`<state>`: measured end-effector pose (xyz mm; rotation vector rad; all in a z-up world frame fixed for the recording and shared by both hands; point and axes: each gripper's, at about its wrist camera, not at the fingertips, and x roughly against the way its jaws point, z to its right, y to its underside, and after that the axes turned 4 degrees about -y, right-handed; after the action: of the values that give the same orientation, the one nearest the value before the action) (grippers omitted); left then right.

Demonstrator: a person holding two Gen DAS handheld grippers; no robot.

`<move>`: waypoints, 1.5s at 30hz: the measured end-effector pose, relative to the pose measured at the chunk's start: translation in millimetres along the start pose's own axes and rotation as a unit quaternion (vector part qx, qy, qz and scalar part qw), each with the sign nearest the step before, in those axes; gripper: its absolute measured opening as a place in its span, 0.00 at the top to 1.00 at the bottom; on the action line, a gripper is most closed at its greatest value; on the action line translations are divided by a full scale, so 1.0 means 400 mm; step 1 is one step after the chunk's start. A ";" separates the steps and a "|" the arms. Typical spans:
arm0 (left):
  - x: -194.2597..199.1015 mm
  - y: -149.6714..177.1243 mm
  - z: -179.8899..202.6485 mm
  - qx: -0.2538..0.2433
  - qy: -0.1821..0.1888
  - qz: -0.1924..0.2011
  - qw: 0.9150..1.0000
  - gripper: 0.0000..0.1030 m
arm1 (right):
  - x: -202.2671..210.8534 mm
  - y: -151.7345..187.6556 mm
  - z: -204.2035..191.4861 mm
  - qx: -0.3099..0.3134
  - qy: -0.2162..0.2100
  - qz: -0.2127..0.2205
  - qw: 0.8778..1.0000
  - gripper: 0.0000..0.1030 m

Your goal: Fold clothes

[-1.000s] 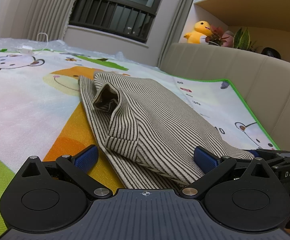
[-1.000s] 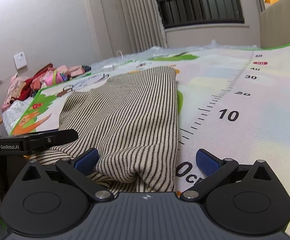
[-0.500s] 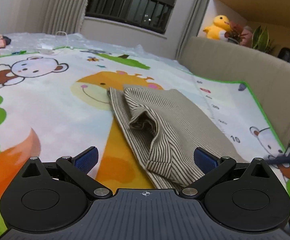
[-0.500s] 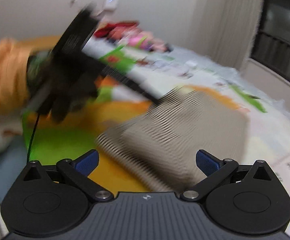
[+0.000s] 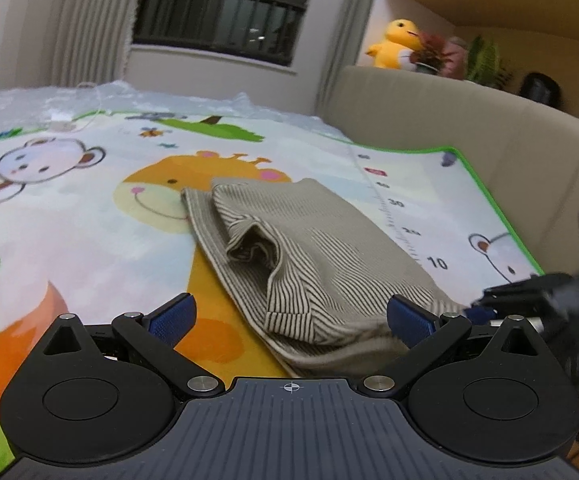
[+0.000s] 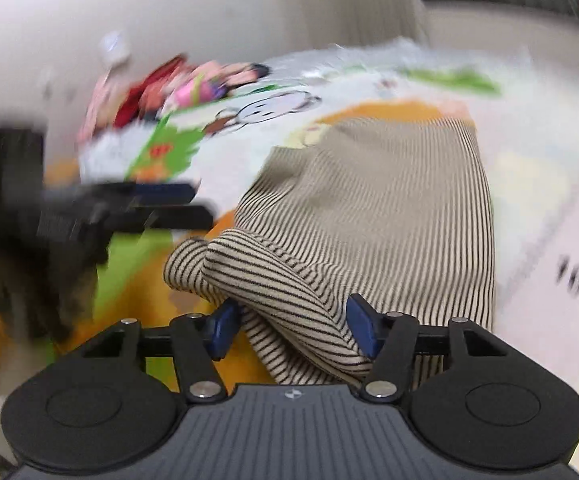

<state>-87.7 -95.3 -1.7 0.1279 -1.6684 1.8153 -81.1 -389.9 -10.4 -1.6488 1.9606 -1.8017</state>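
Note:
A beige, dark-striped garment [image 5: 321, 248] lies folded on the cartoon play mat [image 5: 69, 216], with a loose sleeve opening on its left side. My left gripper [image 5: 289, 318] hovers open just short of the garment's near edge, with nothing between its pads. My right gripper [image 6: 292, 328] has its jaws drawn in around a bunched fold of the garment [image 6: 389, 200], and fabric fills the gap. In the left wrist view the right gripper [image 5: 485, 312] is a blur at the garment's near right corner. The right wrist view shows the left gripper [image 6: 193, 202] blurred at the left.
A beige sofa back [image 5: 469, 120] borders the mat on the right, with a yellow plush toy [image 5: 395, 46] and plants on the ledge behind it. A pile of pink and red clothes [image 6: 161, 88] lies by the far wall. A white cable [image 5: 69, 120] rests at the mat's far edge.
My right gripper swung away left, came back to the garment's near edge and narrowed its jaws on a fold. The left gripper drew back and stayed open.

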 end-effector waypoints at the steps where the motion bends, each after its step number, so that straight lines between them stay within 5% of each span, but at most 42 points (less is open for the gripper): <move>1: 0.007 0.000 0.001 -0.013 0.009 -0.001 1.000 0.00 | 0.000 -0.004 0.017 -0.025 -0.010 -0.001 1.000 0.44; 6: 0.008 0.009 0.027 -0.104 0.055 -0.019 0.993 0.00 | 0.002 -0.010 0.090 -0.102 -0.042 -0.008 0.994 0.44; 12: -0.072 0.044 0.086 -0.147 0.079 -0.054 0.984 0.00 | -0.010 -0.037 0.077 -0.094 -0.025 -0.019 0.995 0.47; 18: -0.033 0.049 0.119 -0.186 0.101 -0.028 0.977 0.00 | -0.022 -0.046 0.083 -0.107 -0.029 -0.020 0.994 0.46; 21: -0.044 0.053 0.114 -0.198 0.068 -0.030 0.977 0.00 | -0.019 -0.041 0.038 -0.039 -0.010 -0.019 0.999 0.43; 25: -0.089 0.029 0.077 -0.148 0.040 -0.040 0.987 0.00 | 0.016 -0.018 -0.046 0.089 0.038 -0.005 0.995 0.30; 27: -0.094 0.009 0.055 -0.115 0.049 -0.040 0.991 0.00 | 0.042 0.010 -0.096 0.178 0.076 0.008 0.981 0.20; 33: -0.096 -0.023 0.013 -0.054 0.061 -0.040 0.996 0.00 | -0.022 0.102 -0.152 0.338 0.166 0.014 0.926 0.18; 35: -0.089 -0.018 0.007 -0.050 0.059 -0.044 0.996 0.00 | -0.070 0.123 -0.151 0.383 0.187 0.023 0.904 0.43; 36: -0.086 -0.016 0.005 -0.048 0.055 -0.048 0.996 0.00 | -0.081 0.122 -0.150 0.388 0.183 0.020 0.903 0.66; 39: -0.040 -0.030 -0.014 -0.040 0.059 -0.040 0.997 0.00 | -0.065 0.090 -0.149 0.359 0.159 0.017 0.920 0.71; 45: -0.013 -0.138 -0.114 0.074 0.059 0.019 0.995 0.00 | -0.003 0.069 -0.150 0.321 0.128 -0.014 0.938 0.74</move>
<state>-38.9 -57.2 34.5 0.0514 -1.4646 1.9367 -135.2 -352.2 -11.0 -1.2745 1.1800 -2.4085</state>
